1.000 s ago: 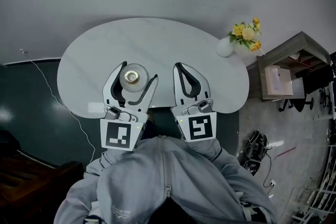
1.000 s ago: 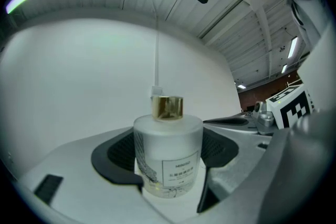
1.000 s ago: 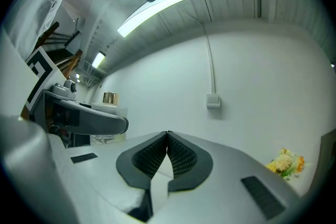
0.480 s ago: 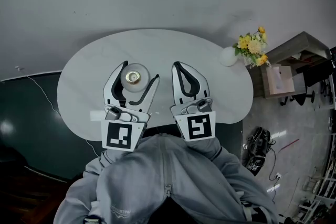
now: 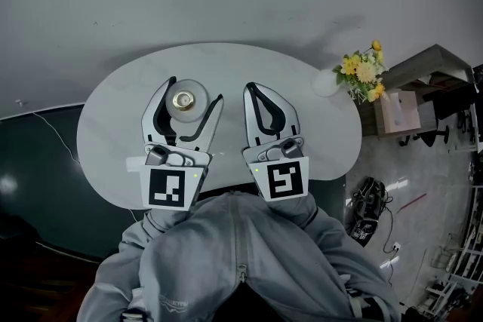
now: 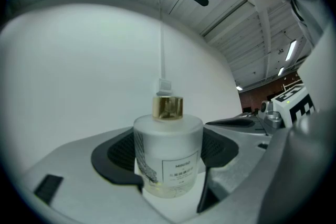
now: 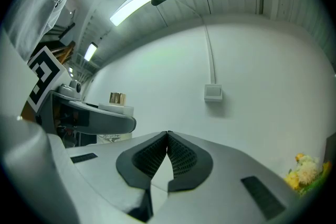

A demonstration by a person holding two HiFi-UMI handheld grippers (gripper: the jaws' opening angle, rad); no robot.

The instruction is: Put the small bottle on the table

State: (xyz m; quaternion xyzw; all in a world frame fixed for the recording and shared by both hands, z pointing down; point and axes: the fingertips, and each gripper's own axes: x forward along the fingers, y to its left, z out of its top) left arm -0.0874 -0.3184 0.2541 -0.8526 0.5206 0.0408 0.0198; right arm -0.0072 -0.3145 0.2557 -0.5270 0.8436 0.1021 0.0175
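The small bottle (image 5: 186, 98) is frosted white glass with a gold cap and a printed label. My left gripper (image 5: 192, 93) is shut on it, above the left half of the white oval table (image 5: 113, 124). In the left gripper view the bottle (image 6: 168, 162) stands upright between the two black pads, which press its sides. Whether its base touches the table I cannot tell. My right gripper (image 5: 250, 89) hovers beside it to the right, shut and empty; its jaws (image 7: 167, 135) meet at the tips. The bottle's cap (image 7: 117, 98) shows behind the left gripper's finger.
A white vase (image 5: 326, 83) with yellow flowers (image 5: 361, 70) stands at the table's right end, also seen as flowers (image 7: 307, 170) low right. A wooden side cabinet (image 5: 419, 75) stands beyond it. A white wall with a socket (image 7: 213, 93) is ahead.
The left gripper has carried the bottle a little farther over the table, away from the body. The right gripper has shifted with it and stays shut.
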